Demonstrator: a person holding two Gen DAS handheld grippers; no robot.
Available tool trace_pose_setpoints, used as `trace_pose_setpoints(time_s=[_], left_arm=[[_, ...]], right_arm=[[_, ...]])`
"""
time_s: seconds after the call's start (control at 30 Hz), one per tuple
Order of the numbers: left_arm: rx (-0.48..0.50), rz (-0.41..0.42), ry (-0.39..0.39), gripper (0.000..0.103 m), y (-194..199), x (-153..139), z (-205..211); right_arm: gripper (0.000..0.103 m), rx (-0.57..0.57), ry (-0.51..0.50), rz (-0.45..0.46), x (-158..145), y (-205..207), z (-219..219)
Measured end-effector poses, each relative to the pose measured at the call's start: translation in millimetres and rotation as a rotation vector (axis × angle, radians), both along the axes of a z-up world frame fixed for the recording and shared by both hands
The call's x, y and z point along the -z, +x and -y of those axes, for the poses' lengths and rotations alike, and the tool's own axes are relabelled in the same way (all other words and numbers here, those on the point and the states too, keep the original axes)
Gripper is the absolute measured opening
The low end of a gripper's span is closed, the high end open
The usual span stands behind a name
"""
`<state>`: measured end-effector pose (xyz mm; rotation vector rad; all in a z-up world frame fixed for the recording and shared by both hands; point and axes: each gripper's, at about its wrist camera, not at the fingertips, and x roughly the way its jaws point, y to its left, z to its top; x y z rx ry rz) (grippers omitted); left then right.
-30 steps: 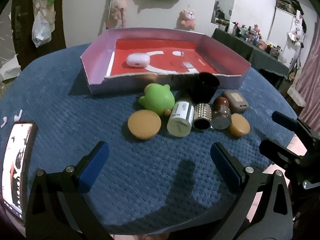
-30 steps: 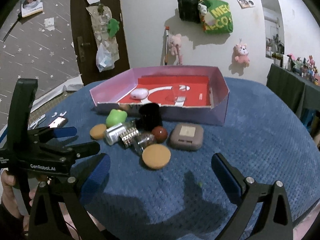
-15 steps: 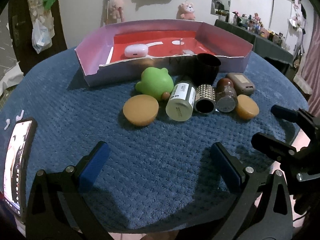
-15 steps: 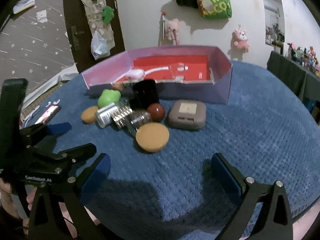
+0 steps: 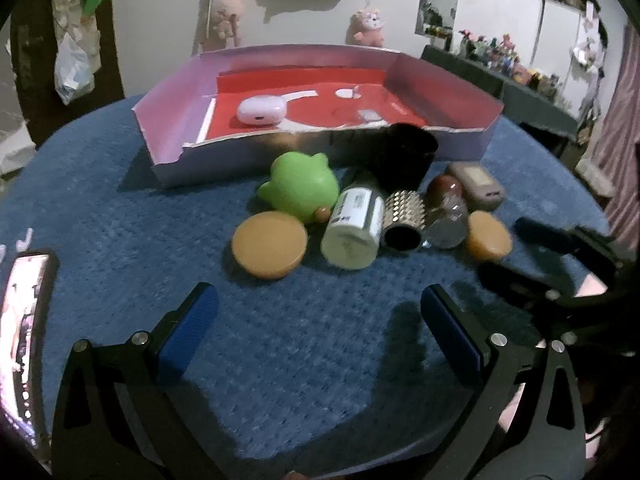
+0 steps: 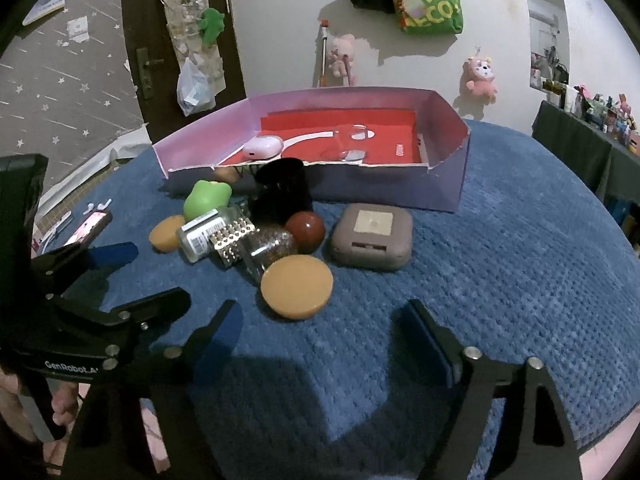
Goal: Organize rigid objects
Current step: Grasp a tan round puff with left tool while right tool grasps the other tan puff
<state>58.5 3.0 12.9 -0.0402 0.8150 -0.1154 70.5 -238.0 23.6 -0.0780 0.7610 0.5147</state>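
A cluster of small objects lies on the blue cloth in front of a pink box (image 5: 176,160) (image 6: 448,184) with a red floor. A pink earbud case (image 5: 262,110) (image 6: 262,147) lies inside the box. The cluster holds a green frog toy (image 5: 300,188), two tan discs (image 5: 270,245) (image 6: 297,287), a white-labelled bottle (image 5: 354,226), a studded cylinder (image 5: 404,220), a glass jar (image 6: 270,246) with a brown ball cap, a black cup (image 6: 284,190) and a taupe case (image 6: 372,236). My left gripper (image 5: 316,308) is open and empty. The jaws of my right gripper (image 6: 320,316) are closing with nothing between them, just short of the nearer tan disc.
A lit phone (image 5: 20,320) (image 6: 90,227) lies at the table's left edge. The right gripper (image 5: 552,248) shows at the right of the left wrist view. The left gripper (image 6: 148,276) stands left of the cluster in the right wrist view. A door, wall toys and cluttered shelves lie beyond.
The right gripper's jaws have narrowed, and it has sunk a little nearer to the tan disc. The left gripper has stayed open and nearly still.
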Motion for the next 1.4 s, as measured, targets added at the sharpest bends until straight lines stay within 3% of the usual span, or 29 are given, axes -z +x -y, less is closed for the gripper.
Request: trace_pose_setpoints(time_s=[0.33, 0.5, 0.73, 0.87, 1.03, 1.17, 1.4], left_arm=[[0.003, 0.023, -0.035, 0.102, 4, -5, -21], [-0.015, 0.024, 0.01, 0.086, 10, -2, -26], [-0.018, 0.026, 0.017, 0.077, 18, 1, -28], [-0.023, 0.038, 0.016, 0.059, 20, 1, -29], [0.005, 0.043, -0.022, 0.036, 24, -1, -29], [0.004, 0.06, 0.038, 0.036, 20, -1, -18], [0.01, 0.075, 0.018, 0.036, 11, -10, -17]], right_arm=[[0.071, -0.039, 0.0, 0.007, -1, 3, -9], [0.067, -0.04, 0.0, 0.013, -1, 6, -8], [0.062, -0.043, -0.005, 0.025, 0, 8, -13], [0.046, -0.055, -0.002, 0.025, 0, 8, -16], [0.04, -0.061, 0.007, 0.021, -1, 7, -15], [0.04, -0.061, 0.014, 0.015, -1, 7, -14], [0.04, -0.077, 0.011, 0.048, -7, 1, -15]])
